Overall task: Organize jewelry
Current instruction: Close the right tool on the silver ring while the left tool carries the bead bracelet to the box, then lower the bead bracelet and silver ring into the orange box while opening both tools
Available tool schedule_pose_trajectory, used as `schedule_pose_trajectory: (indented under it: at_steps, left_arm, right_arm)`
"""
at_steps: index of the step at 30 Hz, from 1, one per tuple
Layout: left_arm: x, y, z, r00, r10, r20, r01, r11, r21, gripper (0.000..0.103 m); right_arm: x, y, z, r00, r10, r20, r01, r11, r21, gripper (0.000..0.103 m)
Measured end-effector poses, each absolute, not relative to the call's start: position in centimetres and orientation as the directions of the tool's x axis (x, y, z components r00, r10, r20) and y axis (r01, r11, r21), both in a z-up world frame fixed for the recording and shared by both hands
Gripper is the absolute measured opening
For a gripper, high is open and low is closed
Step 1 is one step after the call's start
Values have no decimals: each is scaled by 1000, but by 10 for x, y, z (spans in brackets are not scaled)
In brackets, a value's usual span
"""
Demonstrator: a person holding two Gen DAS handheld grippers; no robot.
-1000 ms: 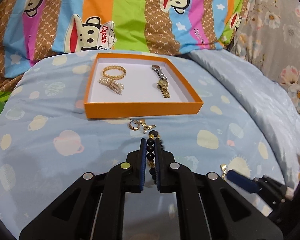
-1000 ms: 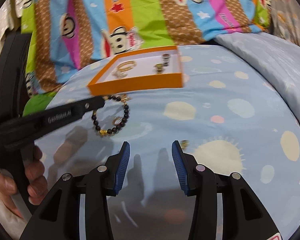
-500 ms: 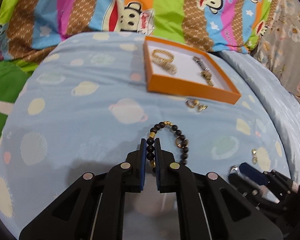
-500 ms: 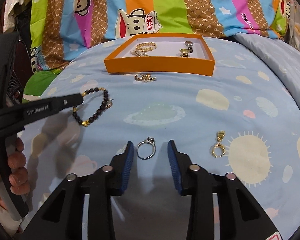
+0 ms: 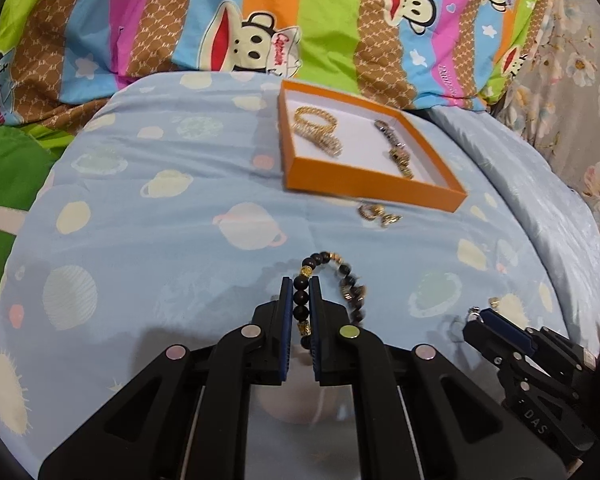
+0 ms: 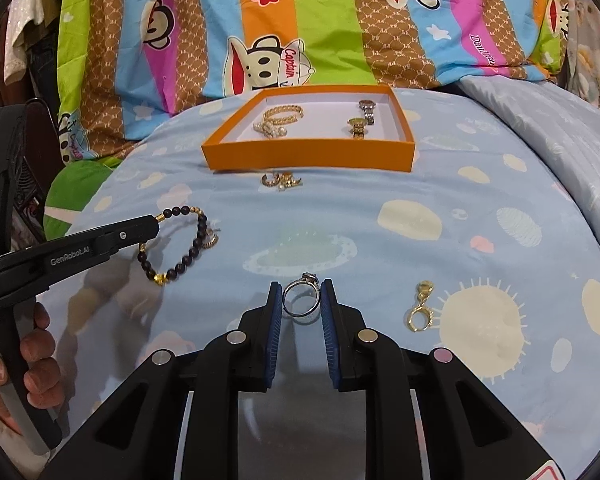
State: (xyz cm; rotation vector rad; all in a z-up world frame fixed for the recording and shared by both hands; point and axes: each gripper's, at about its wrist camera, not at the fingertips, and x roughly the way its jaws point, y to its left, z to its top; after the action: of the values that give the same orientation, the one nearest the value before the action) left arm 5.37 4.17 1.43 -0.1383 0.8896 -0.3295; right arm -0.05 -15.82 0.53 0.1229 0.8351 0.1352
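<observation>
Beaded bracelet (image 5: pixel 332 280) pinched in the clenched left tool (image 5: pixel 301 300), loop dangling just above the bed sheet (image 5: pixel 160 240). Silver ring (image 6: pixel 301 299) sits between the right tool (image 6: pixel 300 304) pads, jaws just closed in onto it. Orange box (image 6: pixel 312 156) beyond, gold earring (image 6: pixel 420 312) beside.

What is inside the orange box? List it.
In the orange box: gold bracelets with a paler piece on the left, and a wristwatch on the right. The near wall hides a strip of floor.
</observation>
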Motion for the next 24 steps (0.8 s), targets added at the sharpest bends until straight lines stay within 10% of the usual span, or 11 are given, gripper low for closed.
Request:
schedule_pose_trajectory:
  at_steps: [24]
  left_arm:
    - [139,-34,87,623,-502,-599,425,861,-279,7]
  right_arm:
    - [120,-205,46,749,146,-646,-36,983,180,18]
